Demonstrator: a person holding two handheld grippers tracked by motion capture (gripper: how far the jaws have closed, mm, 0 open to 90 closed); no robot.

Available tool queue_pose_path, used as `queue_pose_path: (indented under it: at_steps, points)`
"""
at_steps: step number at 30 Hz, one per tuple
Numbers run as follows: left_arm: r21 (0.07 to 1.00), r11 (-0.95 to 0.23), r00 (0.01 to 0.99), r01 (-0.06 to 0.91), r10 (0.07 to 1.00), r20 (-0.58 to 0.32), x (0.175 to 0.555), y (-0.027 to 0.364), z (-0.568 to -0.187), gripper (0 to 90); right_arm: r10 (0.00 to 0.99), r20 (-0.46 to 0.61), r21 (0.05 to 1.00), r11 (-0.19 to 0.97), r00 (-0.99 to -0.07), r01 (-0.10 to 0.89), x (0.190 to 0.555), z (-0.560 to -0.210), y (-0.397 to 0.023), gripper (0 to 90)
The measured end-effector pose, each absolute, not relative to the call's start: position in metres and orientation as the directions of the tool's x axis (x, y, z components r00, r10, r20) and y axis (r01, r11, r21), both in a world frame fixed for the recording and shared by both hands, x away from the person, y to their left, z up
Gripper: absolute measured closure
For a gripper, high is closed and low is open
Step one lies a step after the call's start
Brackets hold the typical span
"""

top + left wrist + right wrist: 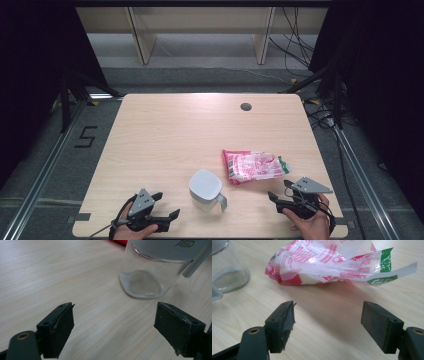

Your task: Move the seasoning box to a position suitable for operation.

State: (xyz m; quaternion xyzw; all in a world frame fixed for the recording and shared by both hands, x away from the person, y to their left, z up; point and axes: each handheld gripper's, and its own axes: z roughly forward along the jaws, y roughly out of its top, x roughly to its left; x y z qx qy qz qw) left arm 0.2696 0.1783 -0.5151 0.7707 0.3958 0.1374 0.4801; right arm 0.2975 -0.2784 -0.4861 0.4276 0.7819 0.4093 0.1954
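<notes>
On the light wooden bench [165,135], near its front edge and about midway between the two hands, stands a clear square-shouldered jar with a grey lid and a grey side handle [205,190]; it is upright, and its handle points toward the front right of the bench. In the left gripper view the jar's transparent wall and rounded base [142,285] sit just ahead of the fingers, and the lid carries raised letters that read "ASD", the start cut off by the frame edge. To the right of the jar and a little farther back lies a crumpled red, white and green plastic packet [254,166], flat on the bench with its long axis running left to right, its green-tipped end pointing right. Its red printing [329,262] is too small and creased to read. The left gripper [161,206] rests at the front left with its fingers spread wide and nothing between them. The right gripper [280,191] sits at the front right, fingers likewise wide apart and empty, aimed at the packet.
</notes>
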Motion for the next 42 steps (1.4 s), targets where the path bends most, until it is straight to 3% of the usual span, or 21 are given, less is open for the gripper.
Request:
queue_pose_path:
  at_steps: [5,18,19,20,22,25,37,42]
  points:
    - [0.856,-0.199,0.656,0.478,0.728,-0.198,0.267,0.177,-0.512,20.8,0.830,0.047,0.807,0.297,-0.556,0.511,0.297,-0.486,-0.278,27.7]
    - [0.880,-0.243,0.769,0.408,0.611,-0.188,0.249,0.154,-0.504,50.3,0.832,0.031,0.808,0.306,-0.554,0.504,0.298,-0.486,-0.278,27.2]
    - [0.886,-0.247,0.778,0.393,0.603,-0.178,0.247,0.151,-0.504,55.2,0.831,0.032,0.807,0.306,-0.555,0.504,0.298,-0.486,-0.278,27.1]
    - [0.892,-0.260,0.791,0.369,0.592,-0.154,0.245,0.145,-0.504,65.8,0.831,0.032,0.807,0.306,-0.555,0.504,0.298,-0.487,-0.278,27.1]
    - [0.895,-0.261,0.799,0.362,0.582,-0.153,0.245,0.142,-0.505,70.9,0.831,0.032,0.807,0.306,-0.556,0.505,0.298,-0.487,-0.277,27.1]
    - [0.904,-0.246,0.818,0.350,0.551,-0.166,0.244,0.130,-0.506,86.1,0.827,0.033,0.805,0.310,-0.561,0.505,0.298,-0.487,-0.277,27.1]
    - [0.903,-0.311,0.849,0.295,0.519,-0.098,0.258,0.096,-0.507,89.1,0.829,0.055,0.796,0.300,-0.556,0.526,0.297,-0.488,-0.275,27.1]
    - [0.897,-0.309,0.847,0.317,0.518,-0.121,0.266,0.090,-0.511,89.2,0.822,0.036,0.795,0.321,-0.568,0.515,0.298,-0.487,-0.277,27.1]
